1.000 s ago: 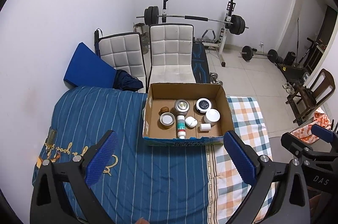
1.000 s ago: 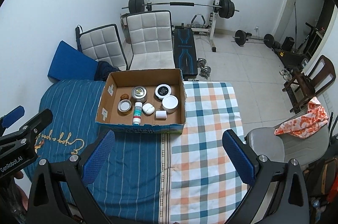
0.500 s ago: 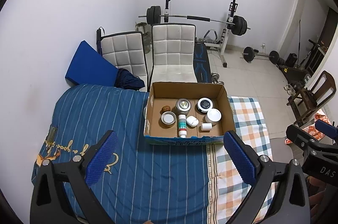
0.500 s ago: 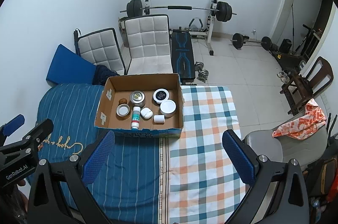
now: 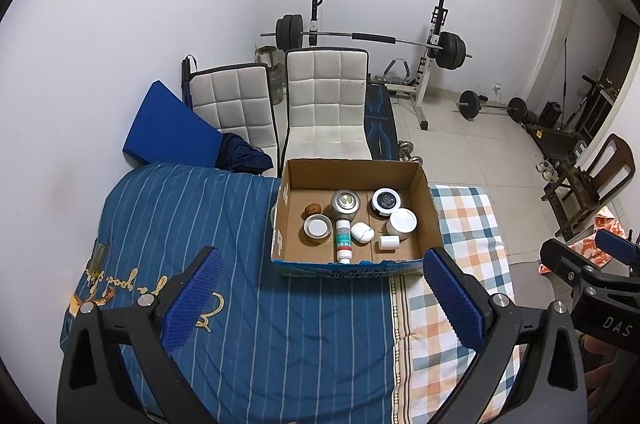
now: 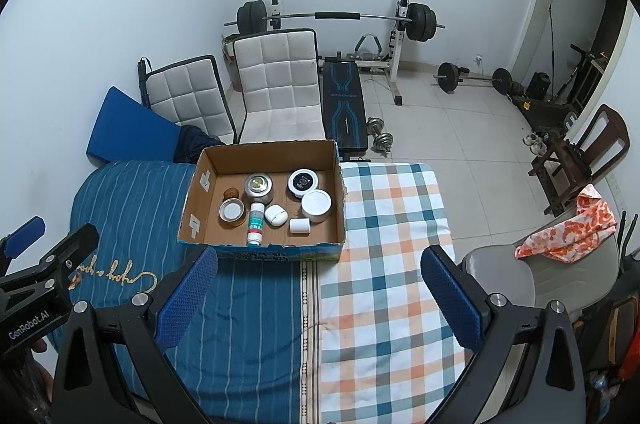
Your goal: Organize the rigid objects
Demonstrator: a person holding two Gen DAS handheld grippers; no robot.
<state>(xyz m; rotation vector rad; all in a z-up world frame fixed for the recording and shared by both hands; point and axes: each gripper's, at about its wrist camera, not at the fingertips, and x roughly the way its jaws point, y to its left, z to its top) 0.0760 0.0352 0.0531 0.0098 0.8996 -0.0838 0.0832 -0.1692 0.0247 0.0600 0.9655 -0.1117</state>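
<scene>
An open cardboard box (image 5: 356, 170) stands on the bed; it also shows in the right wrist view (image 6: 272, 150). Inside lie several small rigid items: a metal tin (image 5: 345, 202), a black-lidded jar (image 5: 385, 201), a white-lidded jar (image 5: 401, 222), a white bottle with a green label (image 5: 343, 239), a small white case (image 5: 362, 233), a brown walnut-like piece (image 5: 313, 210). My left gripper (image 5: 322, 298) is open and empty, well in front of the box. My right gripper (image 6: 318, 298) is open and empty, in front of the box and to its right.
The bed has a blue striped cover (image 5: 192, 224) and a checked cover (image 6: 392, 224). Two white padded chairs (image 5: 326, 104) and a barbell rack (image 5: 432, 44) stand behind it. A grey chair with an orange cloth (image 6: 568, 232) stands at the right.
Both grippers have drawn back and up slightly, so the box looks a little smaller and farther. Both stay open and empty.
</scene>
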